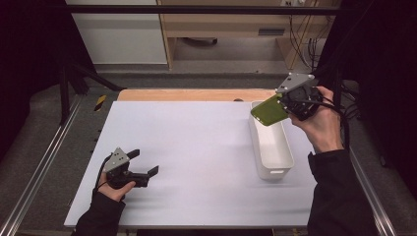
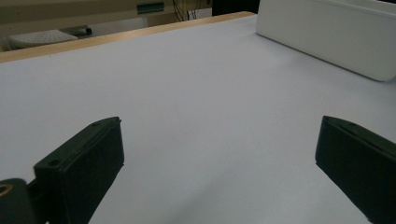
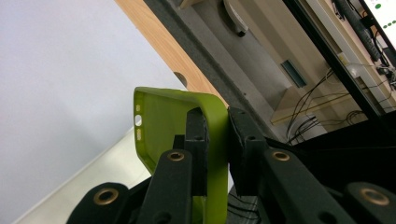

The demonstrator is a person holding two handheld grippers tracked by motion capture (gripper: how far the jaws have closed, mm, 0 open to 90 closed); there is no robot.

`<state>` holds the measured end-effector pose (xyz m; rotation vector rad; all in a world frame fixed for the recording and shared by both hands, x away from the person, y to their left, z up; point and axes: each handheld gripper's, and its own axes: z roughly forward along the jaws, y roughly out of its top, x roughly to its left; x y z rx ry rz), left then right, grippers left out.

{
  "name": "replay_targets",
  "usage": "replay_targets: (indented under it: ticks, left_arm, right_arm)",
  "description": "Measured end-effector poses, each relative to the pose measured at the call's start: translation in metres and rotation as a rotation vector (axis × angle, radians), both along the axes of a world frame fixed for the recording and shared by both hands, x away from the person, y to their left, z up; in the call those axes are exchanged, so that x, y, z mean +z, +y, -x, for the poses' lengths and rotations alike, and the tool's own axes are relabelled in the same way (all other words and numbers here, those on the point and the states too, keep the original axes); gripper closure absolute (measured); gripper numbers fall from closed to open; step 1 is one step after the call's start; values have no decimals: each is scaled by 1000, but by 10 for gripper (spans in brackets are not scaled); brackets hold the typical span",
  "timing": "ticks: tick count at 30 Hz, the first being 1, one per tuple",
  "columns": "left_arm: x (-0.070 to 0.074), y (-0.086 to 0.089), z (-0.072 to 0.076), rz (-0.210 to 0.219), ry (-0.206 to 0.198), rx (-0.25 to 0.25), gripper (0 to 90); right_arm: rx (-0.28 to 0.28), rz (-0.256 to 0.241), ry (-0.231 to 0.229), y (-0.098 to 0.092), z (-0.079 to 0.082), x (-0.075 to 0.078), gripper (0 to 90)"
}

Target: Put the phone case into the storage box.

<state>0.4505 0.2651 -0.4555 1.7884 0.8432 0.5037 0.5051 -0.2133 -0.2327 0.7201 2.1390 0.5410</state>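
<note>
A green phone case point(image 1: 269, 110) hangs in the air above the far end of the white bin point(image 1: 273, 147), pinched by one edge in my right gripper point(image 1: 284, 104). In the right gripper view the case point(image 3: 163, 126) sits between the two black jaws, and my right gripper point(image 3: 217, 126) is shut on its side wall. My left gripper point(image 1: 143, 162) rests low on the white table surface point(image 1: 196, 147) at the front left, jaws wide apart. The left gripper view shows my left gripper point(image 2: 219, 154) open over bare table, nothing between the jaws.
The long white bin point(image 2: 336, 37) stands at the right side of the table, lengthwise front to back. A wooden strip point(image 1: 196, 94) runs along the table's far edge. Metal rails point(image 1: 44, 162) flank the left side; cables and shelving lie beyond.
</note>
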Motion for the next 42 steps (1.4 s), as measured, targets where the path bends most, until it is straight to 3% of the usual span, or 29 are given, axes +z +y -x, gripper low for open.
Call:
replay_targets:
  ticks: [15, 21, 34, 42]
  left_arm:
    - [-1, -1, -1, -4, 4, -8, 10]
    - [-3, -1, -2, -6, 11, -9, 10]
    - [-4, -2, -2, -4, 14, -14, 10]
    - [-4, -1, -3, -3, 15, -12, 10]
  right_arm:
    - [-26, 76, 8, 0, -15, -5, 795]
    - [-19, 127, 14, -1, -24, -8, 795]
    - [29, 171, 33, 0, -43, -15, 793]
    - [32, 208, 57, 2, -59, -21, 793]
